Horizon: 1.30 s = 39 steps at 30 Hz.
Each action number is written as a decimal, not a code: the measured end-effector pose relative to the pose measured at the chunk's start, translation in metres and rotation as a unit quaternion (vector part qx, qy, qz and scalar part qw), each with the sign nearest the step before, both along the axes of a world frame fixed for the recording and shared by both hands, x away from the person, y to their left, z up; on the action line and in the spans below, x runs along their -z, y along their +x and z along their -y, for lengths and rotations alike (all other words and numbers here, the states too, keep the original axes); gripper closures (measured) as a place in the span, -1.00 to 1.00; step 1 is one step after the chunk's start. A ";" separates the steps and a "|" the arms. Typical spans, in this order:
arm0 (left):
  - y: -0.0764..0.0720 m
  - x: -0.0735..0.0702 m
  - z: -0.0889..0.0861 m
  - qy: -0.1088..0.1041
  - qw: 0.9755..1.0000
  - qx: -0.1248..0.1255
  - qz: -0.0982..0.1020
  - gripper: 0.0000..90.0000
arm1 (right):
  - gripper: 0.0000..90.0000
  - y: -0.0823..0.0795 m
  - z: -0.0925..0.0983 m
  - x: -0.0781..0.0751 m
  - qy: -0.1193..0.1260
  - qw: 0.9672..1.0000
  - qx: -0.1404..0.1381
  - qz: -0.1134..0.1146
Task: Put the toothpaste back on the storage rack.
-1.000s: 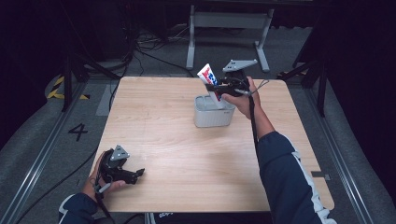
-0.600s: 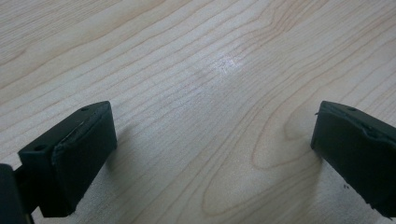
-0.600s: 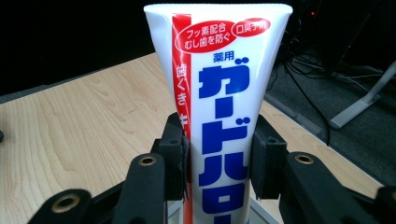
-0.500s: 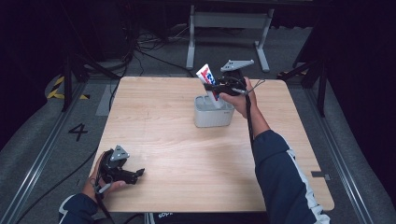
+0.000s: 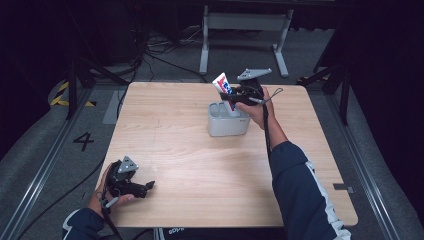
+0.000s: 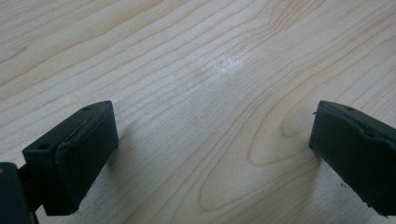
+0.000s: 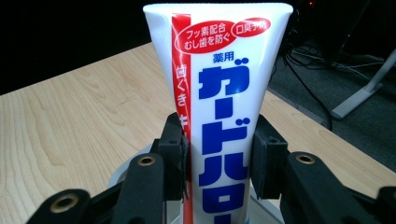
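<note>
The right tool (image 5: pixel 234 98) is clamped on a toothpaste tube (image 5: pixel 223 88), its two black jaws pressing the white, red and blue tube from either side, as the right gripper view shows plainly (image 7: pixel 223 140). In the high view the tube stands nearly upright, leaning a little, with its flat crimped end up and its lower end inside the grey holder (image 5: pixel 228 126) directly beneath the tool. Whether the cap end already rests on the holder's bottom cannot be told, since the holder's wall hides it.

Judged from this, the work is well along: the tube has been picked up, carried over the holder and at least partly lowered into one of its compartments. What seems left is to finish the lowering if it is not seated, let the jaws part, and lift the tool clear without dragging the tube out or tipping the holder.

The left tool (image 5: pixel 131 186) is well apart from all this, near the person's edge of the counter (image 5: pixel 190 165). Its jaws stand wide with nothing between them, only bare wood grain in the left gripper view (image 6: pixel 210 121); it seems to have no part in this step.
</note>
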<state>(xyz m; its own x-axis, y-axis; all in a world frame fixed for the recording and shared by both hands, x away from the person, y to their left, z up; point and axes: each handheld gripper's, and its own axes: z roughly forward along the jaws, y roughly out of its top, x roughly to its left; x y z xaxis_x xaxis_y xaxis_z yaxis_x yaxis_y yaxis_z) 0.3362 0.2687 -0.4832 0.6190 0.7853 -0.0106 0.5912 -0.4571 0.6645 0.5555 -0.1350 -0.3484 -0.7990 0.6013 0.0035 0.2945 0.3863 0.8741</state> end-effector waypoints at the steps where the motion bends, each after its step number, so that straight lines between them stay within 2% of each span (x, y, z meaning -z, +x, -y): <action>1: 0.000 0.000 0.000 0.000 1.000 0.000 0.000 -0.96 | 0.42 -0.001 0.000 0.002 -0.006 1.000 -0.003 0.001; 12: 0.000 0.000 0.000 0.000 1.000 -0.001 0.001 -0.96 | 0.39 -0.009 0.006 0.013 -0.023 1.000 -0.010 0.002; 18: 0.000 0.000 0.000 0.000 1.000 -0.001 0.001 -0.96 | 0.37 -0.016 0.007 0.019 -0.046 0.999 -0.013 0.002; 22: 0.000 0.000 0.000 -0.001 1.000 -0.001 0.001 -0.96 | 0.37 -0.019 0.006 0.020 -0.049 0.999 -0.015 0.002; 25: 0.000 0.000 0.000 0.000 1.000 -0.001 0.001 -0.96 | 0.36 -0.023 0.002 0.022 -0.062 0.998 -0.015 0.002; 39: 0.000 0.000 0.000 -0.001 1.000 -0.001 0.001 -0.96 | 0.35 -0.026 0.009 0.029 -0.073 0.997 -0.003 -0.004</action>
